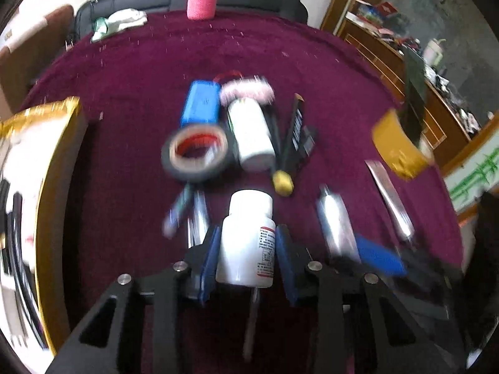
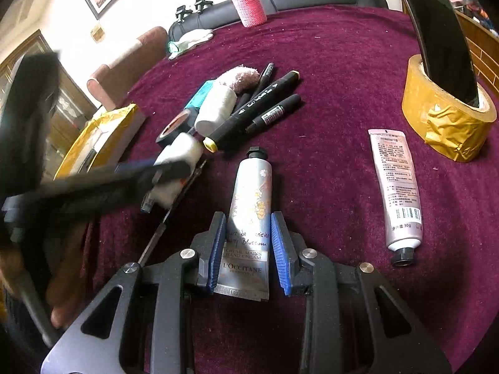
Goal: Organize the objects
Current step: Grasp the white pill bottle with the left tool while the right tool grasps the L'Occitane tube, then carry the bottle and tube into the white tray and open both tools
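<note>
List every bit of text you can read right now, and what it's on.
"L'OCCITANE", "CREME MAINS HAND CREAM", "Cherry Blossom": hand cream tube.
"30g": pink tube; its other print is too small.
White bottle: label blurred.
Markers: print unreadable.

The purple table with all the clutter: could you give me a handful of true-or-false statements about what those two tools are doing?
1. The left tool has a white pill bottle between its pads. True.
2. The right tool grips a black marker. False: it grips a hand cream tube.
3. A second tube lies free on the purple cloth. True.
4. The yellow tape roll is lying inside the gold box. False: it sits on the cloth, away from the gold box.
</note>
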